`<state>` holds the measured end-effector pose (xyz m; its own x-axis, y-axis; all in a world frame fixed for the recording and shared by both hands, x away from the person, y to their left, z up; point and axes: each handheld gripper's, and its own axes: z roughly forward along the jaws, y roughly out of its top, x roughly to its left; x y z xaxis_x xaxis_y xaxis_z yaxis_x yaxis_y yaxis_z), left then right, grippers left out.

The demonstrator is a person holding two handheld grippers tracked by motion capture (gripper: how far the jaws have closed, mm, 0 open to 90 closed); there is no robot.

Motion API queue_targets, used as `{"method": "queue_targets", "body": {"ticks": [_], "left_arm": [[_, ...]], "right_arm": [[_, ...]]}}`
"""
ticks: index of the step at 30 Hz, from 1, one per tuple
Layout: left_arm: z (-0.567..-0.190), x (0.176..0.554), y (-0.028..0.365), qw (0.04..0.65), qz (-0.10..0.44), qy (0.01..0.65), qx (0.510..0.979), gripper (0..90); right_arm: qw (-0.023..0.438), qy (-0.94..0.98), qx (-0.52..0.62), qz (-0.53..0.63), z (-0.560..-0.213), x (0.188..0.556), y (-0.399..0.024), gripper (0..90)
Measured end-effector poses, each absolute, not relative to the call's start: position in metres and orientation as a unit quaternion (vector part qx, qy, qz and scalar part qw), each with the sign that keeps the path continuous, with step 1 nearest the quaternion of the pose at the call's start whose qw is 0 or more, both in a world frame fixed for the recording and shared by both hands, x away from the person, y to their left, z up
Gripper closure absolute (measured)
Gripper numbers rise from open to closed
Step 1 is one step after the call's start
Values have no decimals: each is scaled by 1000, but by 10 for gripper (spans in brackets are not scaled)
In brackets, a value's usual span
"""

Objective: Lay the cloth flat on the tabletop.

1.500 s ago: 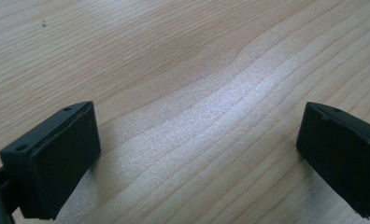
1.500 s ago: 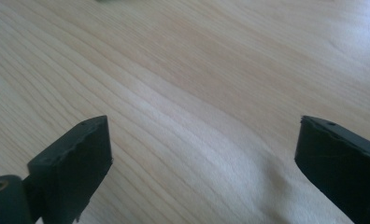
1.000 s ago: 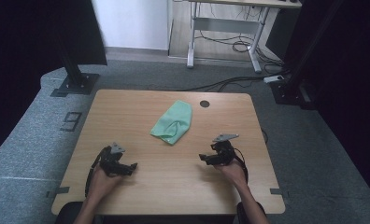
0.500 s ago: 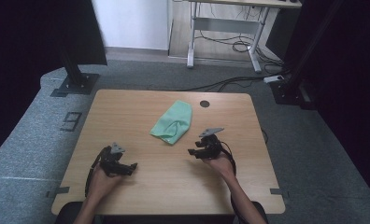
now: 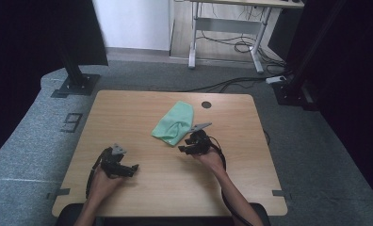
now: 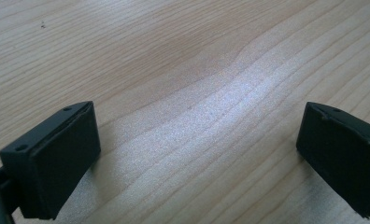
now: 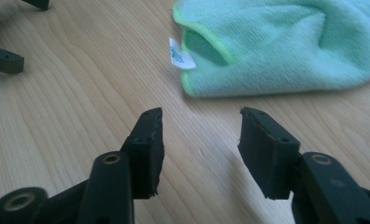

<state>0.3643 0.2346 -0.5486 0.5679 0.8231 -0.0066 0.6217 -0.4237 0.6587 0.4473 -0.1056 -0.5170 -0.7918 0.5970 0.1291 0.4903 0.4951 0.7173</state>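
A soft mint-green microfibre cloth (image 5: 174, 123) is lying crumpled and loosely folded slightly above the middle of the high view, on a pale wood-grain surface (image 5: 128, 108) with rounded corners. In the right gripper view the cloth (image 7: 286, 46) is filling the upper right, its fuzzy pile edged by a brighter green hem, with a small white label (image 7: 179, 57) sticking out at its left edge. The right gripper (image 5: 186, 147) is sitting just below and right of the cloth in the high view; its blocky black fingers (image 7: 148, 140) have just been closing, yet they are standing partly spread with only bare wood between them. The left gripper (image 5: 130, 168) is resting at the lower left, well apart from the cloth, its matte black fingers (image 6: 57, 158) spread wide over smooth grain.
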Motion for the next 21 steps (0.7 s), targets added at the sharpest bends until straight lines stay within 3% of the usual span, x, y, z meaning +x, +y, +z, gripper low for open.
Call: {"method": "queue_targets", "body": {"ticks": [10, 21], "left_arm": [[-549, 364, 235, 313, 161, 436, 828, 0], [-549, 364, 234, 313, 161, 436, 828, 0]], "right_arm": [[65, 863, 309, 395, -512, 460, -83, 612], [69, 869, 304, 383, -523, 468, -60, 618]]}}
